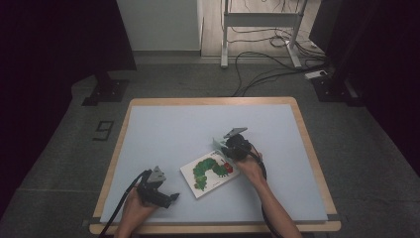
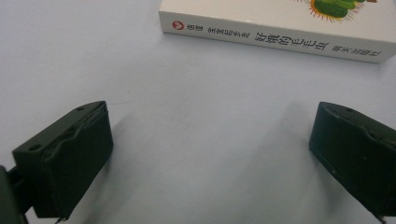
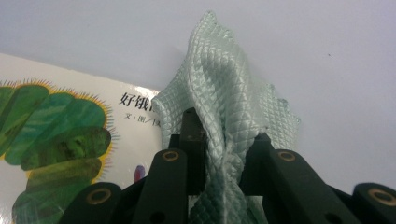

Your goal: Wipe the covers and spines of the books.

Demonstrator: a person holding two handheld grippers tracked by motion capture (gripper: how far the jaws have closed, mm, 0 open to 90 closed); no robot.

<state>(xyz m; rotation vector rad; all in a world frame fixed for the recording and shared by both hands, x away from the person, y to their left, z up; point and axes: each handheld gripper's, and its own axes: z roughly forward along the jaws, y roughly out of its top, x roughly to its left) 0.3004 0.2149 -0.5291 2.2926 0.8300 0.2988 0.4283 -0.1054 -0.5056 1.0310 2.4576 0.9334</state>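
Observation:
A white picture book (image 1: 210,173) with a green caterpillar on its cover lies flat on the pale blue mat, right of centre near the front. My right gripper (image 1: 224,143) is at the book's far right corner, shut on a pale green quilted cloth (image 3: 224,107) that bunches up between its jaws; the same cloth (image 1: 218,144) pokes out to the gripper's left. My left gripper (image 1: 174,197) rests low at the front left, its jaws wide open and bare. In the left gripper view the book's spine (image 2: 275,41) with printed characters lies ahead of the open jaws.
The pale blue mat (image 1: 168,129) covers a wooden table (image 1: 213,101). Cables trail across the floor behind it near a white metal stand (image 1: 257,29). Dark curtains hang at both sides.

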